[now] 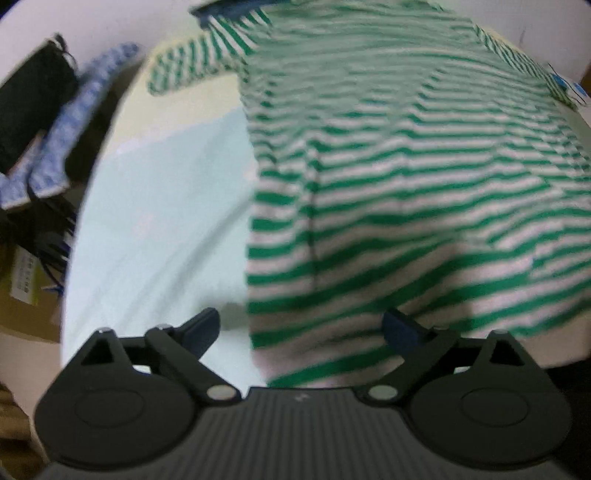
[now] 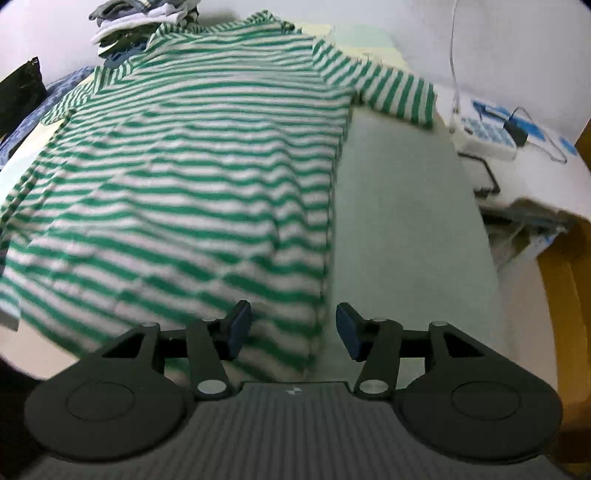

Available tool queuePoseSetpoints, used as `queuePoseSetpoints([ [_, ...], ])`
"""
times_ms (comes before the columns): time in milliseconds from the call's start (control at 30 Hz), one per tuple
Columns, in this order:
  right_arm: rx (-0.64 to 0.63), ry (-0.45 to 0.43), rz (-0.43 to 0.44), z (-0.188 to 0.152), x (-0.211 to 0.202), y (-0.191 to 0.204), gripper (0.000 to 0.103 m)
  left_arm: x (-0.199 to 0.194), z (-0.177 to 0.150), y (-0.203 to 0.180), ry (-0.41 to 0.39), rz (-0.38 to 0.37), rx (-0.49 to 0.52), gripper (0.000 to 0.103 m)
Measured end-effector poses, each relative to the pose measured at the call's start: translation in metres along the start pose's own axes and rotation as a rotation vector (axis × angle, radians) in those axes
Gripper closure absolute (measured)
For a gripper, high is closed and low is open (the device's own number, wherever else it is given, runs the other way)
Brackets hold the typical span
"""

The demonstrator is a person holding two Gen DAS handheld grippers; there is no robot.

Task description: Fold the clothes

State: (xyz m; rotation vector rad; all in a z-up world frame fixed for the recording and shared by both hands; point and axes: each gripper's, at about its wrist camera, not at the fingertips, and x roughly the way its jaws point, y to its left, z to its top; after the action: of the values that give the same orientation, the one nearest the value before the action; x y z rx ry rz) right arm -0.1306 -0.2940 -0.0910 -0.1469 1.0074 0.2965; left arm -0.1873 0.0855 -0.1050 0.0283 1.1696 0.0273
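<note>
A green-and-white striped T-shirt [image 1: 406,177] lies spread flat on a pale table [image 1: 159,229], collar at the far end. My left gripper [image 1: 301,328] hovers open over the shirt's near left hem corner, nothing between its fingers. In the right wrist view the same striped shirt [image 2: 192,177] fills the left and middle. My right gripper [image 2: 293,328] is open above the near right hem corner, its left fingertip [image 2: 238,325] over the cloth and the right one over bare table [image 2: 406,221]. Both short sleeves stick out sideways.
A pile of other clothes [image 2: 144,22] sits beyond the collar. Blue patterned fabric [image 1: 70,125] and a black bag [image 1: 29,99] lie off the table's left side. A white power strip [image 2: 487,133] with cables sits at the right, near a wooden edge [image 2: 569,280].
</note>
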Motion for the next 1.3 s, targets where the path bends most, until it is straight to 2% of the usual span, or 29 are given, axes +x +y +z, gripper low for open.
queuePoseSetpoints([
  [100,0.024,-0.013,0.008,-0.006,-0.001,0.0,0.048,0.003,-0.001,0.001,0.025,-0.026,-0.005,0.001],
  [167,0.027,-0.025,0.009,-0.009,-0.002,0.002,0.052,0.004,-0.001,0.001,0.023,-0.037,-0.013,0.003],
  [233,0.004,-0.044,0.025,-0.011,-0.003,0.008,0.08,0.003,-0.002,0.001,0.009,-0.06,-0.032,0.009],
  [333,0.072,-0.041,0.065,-0.008,-0.004,0.0,0.094,-0.006,-0.004,-0.006,-0.027,-0.089,-0.014,0.04],
  [400,0.175,-0.013,0.126,-0.004,-0.003,-0.015,0.096,-0.013,-0.005,-0.011,-0.045,-0.077,0.001,0.079],
  [467,0.23,0.031,0.182,-0.002,-0.003,-0.026,0.097,-0.018,-0.006,-0.014,-0.058,-0.062,0.006,0.088],
  [567,0.219,0.083,0.22,0.0,-0.007,-0.033,0.097,-0.029,-0.008,-0.007,-0.076,-0.077,-0.039,0.091],
  [633,0.2,0.113,0.241,0.001,-0.011,-0.036,0.098,-0.039,-0.01,-0.002,-0.091,-0.077,-0.046,0.101],
  [867,0.079,0.185,0.241,0.005,-0.021,-0.043,0.098,-0.054,-0.019,0.011,-0.092,-0.092,-0.078,0.1],
  [1000,0.036,0.203,0.218,0.006,-0.015,-0.043,0.098,-0.033,-0.028,0.011,-0.033,-0.008,-0.033,0.103],
  [1067,0.014,0.206,0.192,0.007,-0.013,-0.04,0.094,-0.03,-0.029,0.019,-0.025,0.031,-0.035,0.103],
  [1100,0.001,0.209,0.19,0.009,-0.014,-0.04,0.088,-0.032,-0.027,0.024,-0.028,0.042,-0.042,0.103],
  [1133,-0.014,0.206,0.193,0.011,-0.017,-0.04,0.077,-0.034,-0.025,0.029,-0.034,0.054,-0.047,0.103],
  [1200,-0.042,0.18,0.184,0.015,-0.027,-0.041,0.065,-0.044,-0.019,0.032,-0.066,0.077,-0.013,0.103],
  [1233,-0.055,0.157,0.17,0.019,-0.032,-0.041,0.065,-0.05,-0.015,0.032,-0.081,0.086,0.011,0.1],
  [1267,-0.054,0.127,0.165,0.024,-0.036,-0.041,0.065,-0.054,-0.011,0.032,-0.096,0.096,0.036,0.088],
  [1300,-0.042,0.092,0.176,0.029,-0.038,-0.04,0.065,-0.056,-0.008,0.03,-0.109,0.104,0.057,0.085],
])
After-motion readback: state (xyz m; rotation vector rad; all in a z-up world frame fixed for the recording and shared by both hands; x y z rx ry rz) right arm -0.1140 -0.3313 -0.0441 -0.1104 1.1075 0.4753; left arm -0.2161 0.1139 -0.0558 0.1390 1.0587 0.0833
